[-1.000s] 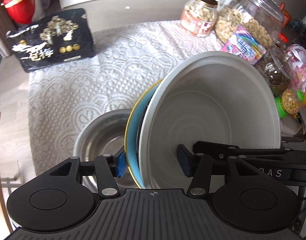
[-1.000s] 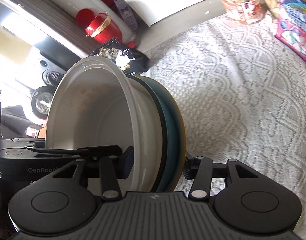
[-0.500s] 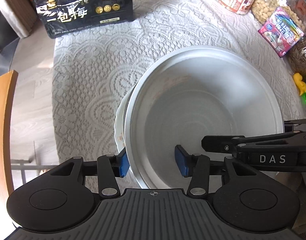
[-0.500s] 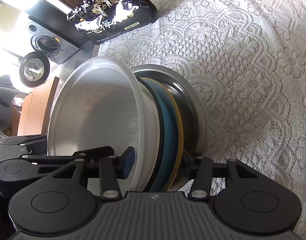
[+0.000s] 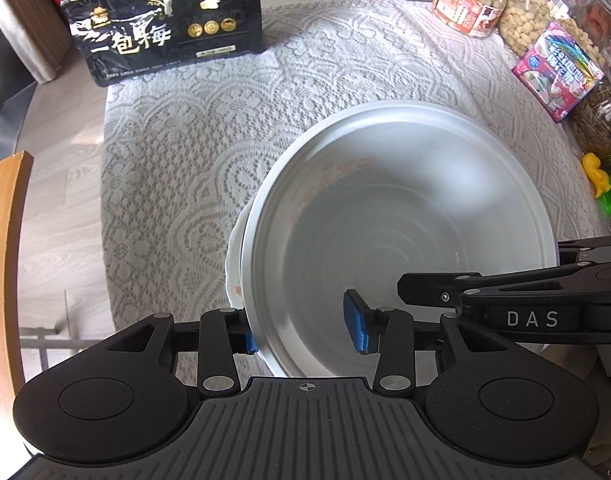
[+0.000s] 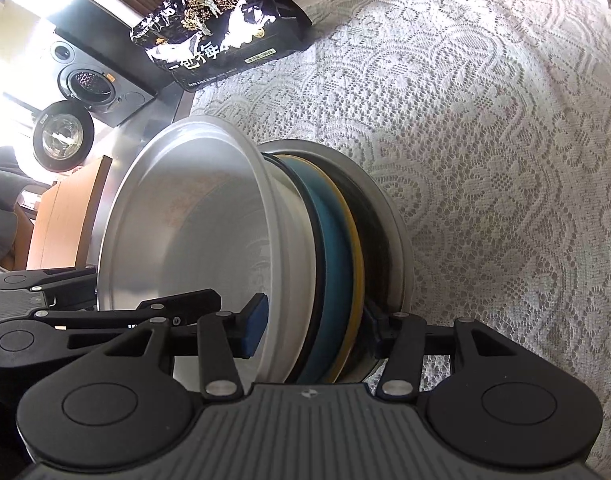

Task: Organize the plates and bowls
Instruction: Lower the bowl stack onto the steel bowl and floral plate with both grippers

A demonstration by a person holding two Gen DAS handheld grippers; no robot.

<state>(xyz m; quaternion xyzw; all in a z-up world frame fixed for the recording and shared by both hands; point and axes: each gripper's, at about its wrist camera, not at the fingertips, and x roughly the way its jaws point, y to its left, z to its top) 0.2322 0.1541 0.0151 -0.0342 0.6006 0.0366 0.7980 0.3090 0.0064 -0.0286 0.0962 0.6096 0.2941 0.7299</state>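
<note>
Gripping the nested stack from its right side, your right tool (image 6: 311,330) clamps the white bowl (image 6: 193,232), the blue plate (image 6: 331,256) and the yellow plate (image 6: 355,240) together. That stack sits inside the steel bowl (image 6: 389,208) on the lace-covered counter (image 6: 485,140). Your left tool (image 5: 303,330) straddles the white bowl's near rim with its jaws closing; the inner pad (image 5: 355,328) stands clear of the wall. A black snack bag (image 5: 165,28) lies beyond.

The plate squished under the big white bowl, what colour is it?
Teal blue with a yellow rim, seen best from the right wrist view, beneath the white bowl.
</note>
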